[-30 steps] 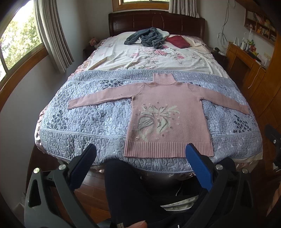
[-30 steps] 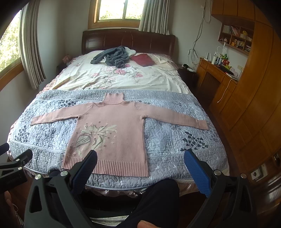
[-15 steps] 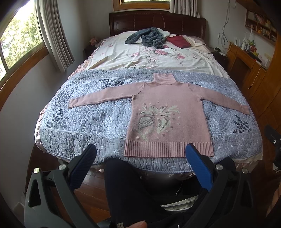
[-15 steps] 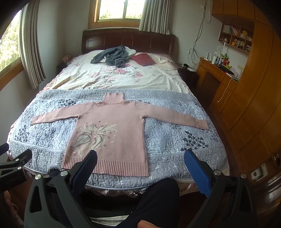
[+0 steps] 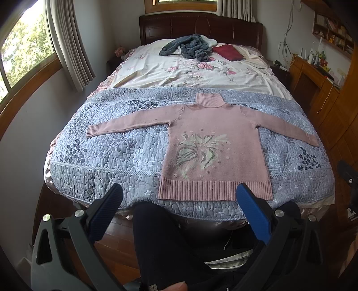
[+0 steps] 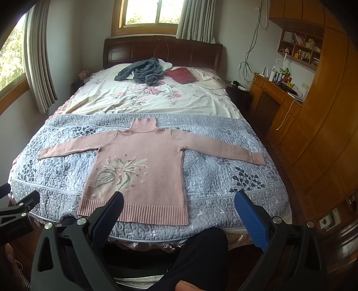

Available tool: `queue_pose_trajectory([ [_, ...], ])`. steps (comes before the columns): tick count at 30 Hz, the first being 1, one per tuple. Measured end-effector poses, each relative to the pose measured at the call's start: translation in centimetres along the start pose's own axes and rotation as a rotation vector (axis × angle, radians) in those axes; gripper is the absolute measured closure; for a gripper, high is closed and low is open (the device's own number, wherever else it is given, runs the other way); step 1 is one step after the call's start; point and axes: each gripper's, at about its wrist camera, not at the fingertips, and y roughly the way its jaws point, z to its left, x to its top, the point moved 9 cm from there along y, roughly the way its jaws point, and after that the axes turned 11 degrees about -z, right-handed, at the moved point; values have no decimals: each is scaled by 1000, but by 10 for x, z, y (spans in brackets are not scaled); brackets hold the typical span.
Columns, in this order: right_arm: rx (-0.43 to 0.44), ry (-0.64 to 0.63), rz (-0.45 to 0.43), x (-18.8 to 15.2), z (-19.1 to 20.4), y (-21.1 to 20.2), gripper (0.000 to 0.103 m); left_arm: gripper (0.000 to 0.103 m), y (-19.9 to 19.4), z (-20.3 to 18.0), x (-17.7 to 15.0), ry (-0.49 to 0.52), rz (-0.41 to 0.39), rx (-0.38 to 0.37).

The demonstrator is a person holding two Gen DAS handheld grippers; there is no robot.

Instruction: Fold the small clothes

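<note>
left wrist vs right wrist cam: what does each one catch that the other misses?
Left wrist only: the left gripper, open and empty, and a black edge of the other gripper at the right border.

Right wrist only: the right gripper, open and empty, the window above the headboard, and a wall socket low on the wooden cabinets.

Both: the pink sweater spread flat on the grey quilt with sleeves out, the crumpled dark grey garment and red cloth near the headboard, and the person's dark-trousered leg.

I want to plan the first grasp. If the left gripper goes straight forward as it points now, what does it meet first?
Probably the ribbed hem of the pink sweater near the quilt edge. The left gripper has open jaws and holds nothing; depth is unclear.
</note>
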Motion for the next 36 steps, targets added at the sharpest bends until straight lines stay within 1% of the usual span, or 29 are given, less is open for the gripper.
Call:
queue_pose_trajectory([
  [13,-6,0,11,-1,-2,7,4,3,9,-1,-2,-1,14,3],
  [15,0,-7,-2,1,-4,13,4,3,16,-1,-1,14,6,19],
  [16,24,-10,-26,4,-4,17,4,3,22,-3,-1,26,5,12],
  [17,92,-16,-68,5,-2,24,4,3,30,-6,-2,40,-1,-9],
  [18,163,-19,-94,4,-1,33,4,3,38,-11,-3,57,-8,-54],
  [19,206,-20,-94,2,-5,46,4,3,46,-15,-4,65,-9,-98],
  [21,179,-4,-22,-8,-24,87,4,3,63,-18,-5,49,15,-144],
  [22,173,28,0,-13,-39,107,4,3,71,-19,-5,40,25,-153],
  [24,170,145,33,-22,-78,148,5,3,84,-21,-4,31,33,-163],
  [26,158,281,102,-36,-122,189,13,3,95,-22,-1,34,36,-158],
  [27,156,364,143,-45,-145,210,20,3,100,-23,0,34,34,-160],
  [29,152,535,211,-65,-191,248,24,3,109,-23,4,32,35,-162],
  [30,133,630,238,-76,-216,265,29,3,114,-24,5,27,38,-165],
  [31,120,713,256,-87,-239,280,30,3,120,-25,7,20,42,-170],
  [34,75,925,264,-108,-307,325,34,3,137,-27,12,-16,58,-187],
  [36,84,1094,235,-116,-349,354,35,3,150,-28,16,-49,66,-201],
])
